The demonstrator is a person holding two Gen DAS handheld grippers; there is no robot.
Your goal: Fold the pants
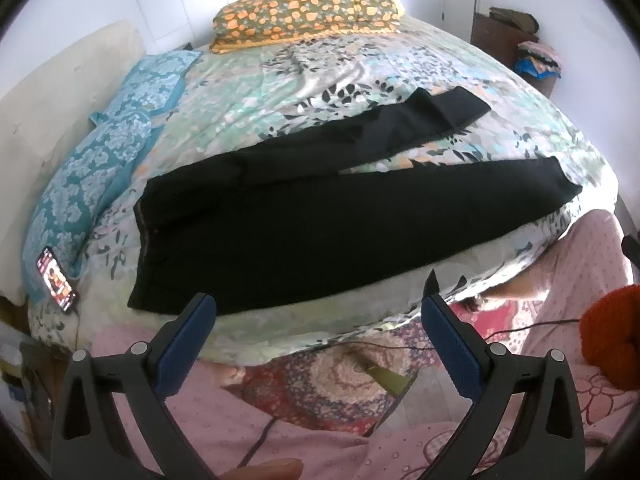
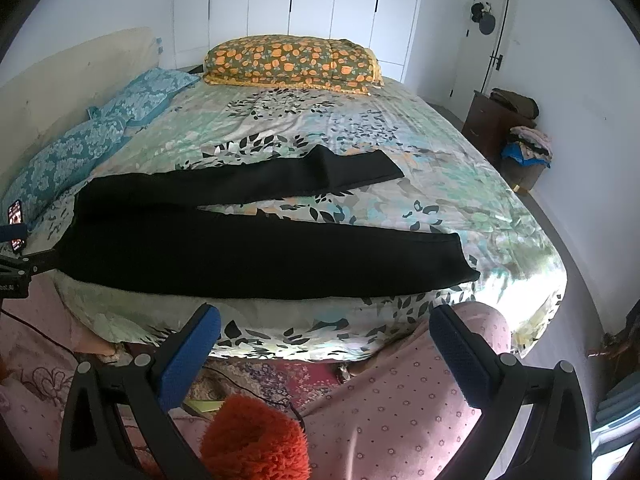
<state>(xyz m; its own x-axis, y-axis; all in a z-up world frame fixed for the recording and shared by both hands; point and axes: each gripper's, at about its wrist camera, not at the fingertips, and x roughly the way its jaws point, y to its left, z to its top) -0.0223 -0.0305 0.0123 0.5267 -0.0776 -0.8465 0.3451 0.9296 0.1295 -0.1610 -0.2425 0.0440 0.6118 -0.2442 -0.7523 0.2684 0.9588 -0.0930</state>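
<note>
While pants (image 1: 320, 216) lie flat, phone (image 1: 56, 280) nr waistband.

Left tongs (image 1: 318, 304) and right tongs (image 2: 324, 318) both hung with jaws spread wide apart, gripping nothing, fingers pointing forward.

Both views bedward, shared pants (image 1: 320, 220)

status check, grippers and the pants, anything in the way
Left gripper open, empty. Right gripper open, empty, short of the bed. Black pants flat, legs spread, unfolded. Phone beside waistband, not touching.
</note>
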